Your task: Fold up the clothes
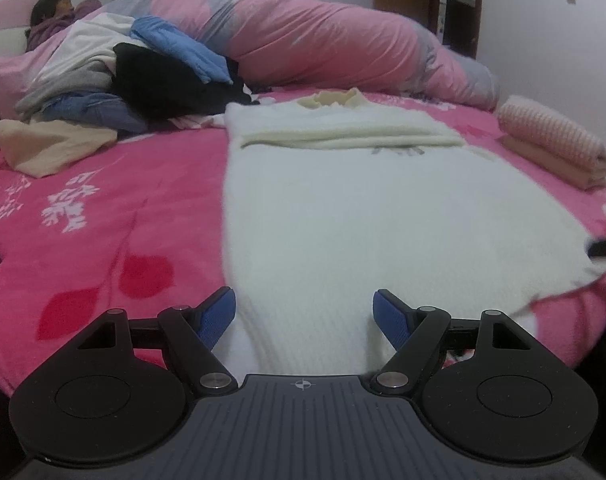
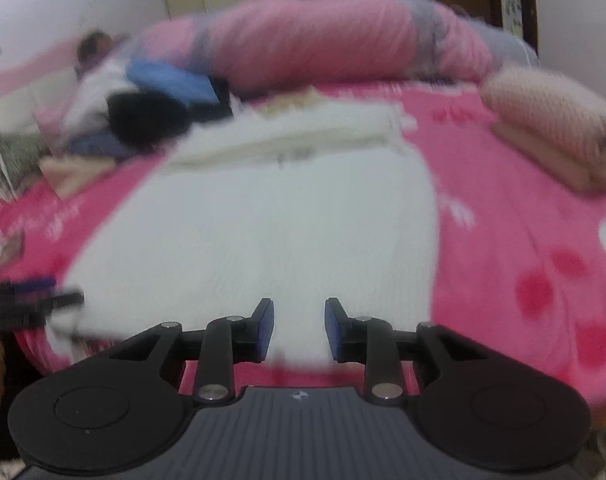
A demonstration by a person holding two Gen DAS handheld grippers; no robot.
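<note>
Nearest the left wrist camera, the left gripper [image 1: 305,312] hangs over the near hem of a white sweater [image 1: 383,216], its blue-padded jaws spread wide with nothing clamped between them; only the knit lies below the gap. In the right wrist view, the right gripper [image 2: 299,330] hovers at the same garment's [image 2: 263,232] near edge with its jaws set narrow but apart, and no cloth is visibly pinched between the pads, though this view is blurred.

The sweater lies flat on a bright pink bedspread [image 1: 103,216] with white flowers and red leaf shapes. It is a fluffy, off-white ribbed knit, body spread towards the camera. At its far end the sleeves [image 1: 351,136] lie folded across the chest as a cream band, and the collar [image 1: 335,100] shows beyond it as a yellowish, rumpled edge. The near right corner is slightly lifted and creased near the black tip of the other gripper [image 1: 605,247].

To the right, well apart from the sweater, sits a folded pink-striped cloth [image 1: 555,140]. To the left at the back is a loose pile of clothes [image 1: 123,80]: white, black, blue and denim pieces, with a beige one in front. Farthest back, a rolled pink and grey quilt [image 1: 323,40] lies along the wall.
</note>
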